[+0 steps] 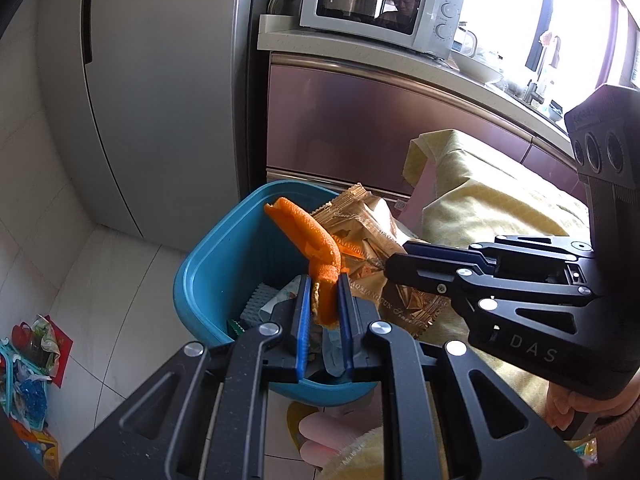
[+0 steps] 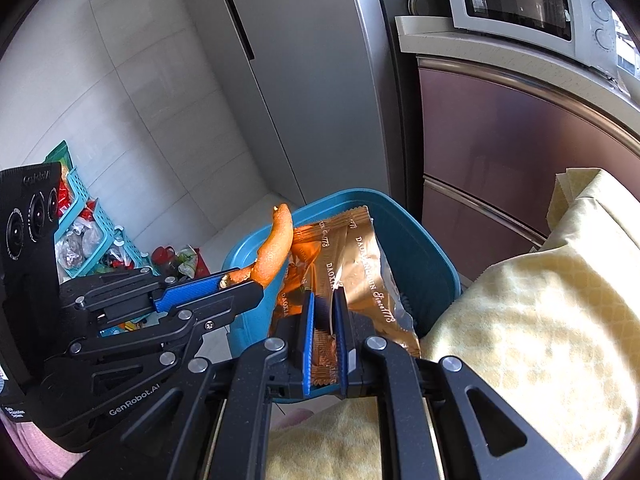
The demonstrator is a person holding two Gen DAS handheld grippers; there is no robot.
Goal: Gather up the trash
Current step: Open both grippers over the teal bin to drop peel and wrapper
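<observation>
The left hand-held gripper [image 1: 325, 280] was clamped on a strip of orange peel [image 1: 308, 236], its blue pads pressed against the peel's lower end while the rest curled upward over the blue bin [image 1: 208, 276]. The right hand-held gripper [image 2: 324, 298] was closed on a gold snack wrapper [image 2: 356, 264], which hung at the bin's rim just beside the peel. Inside the bin lay some crumpled scraps, perhaps paper, though the hand-held grippers hid most of them. A yellow cloth [image 2: 532, 320] covered the surface to the right of the bin.
</observation>
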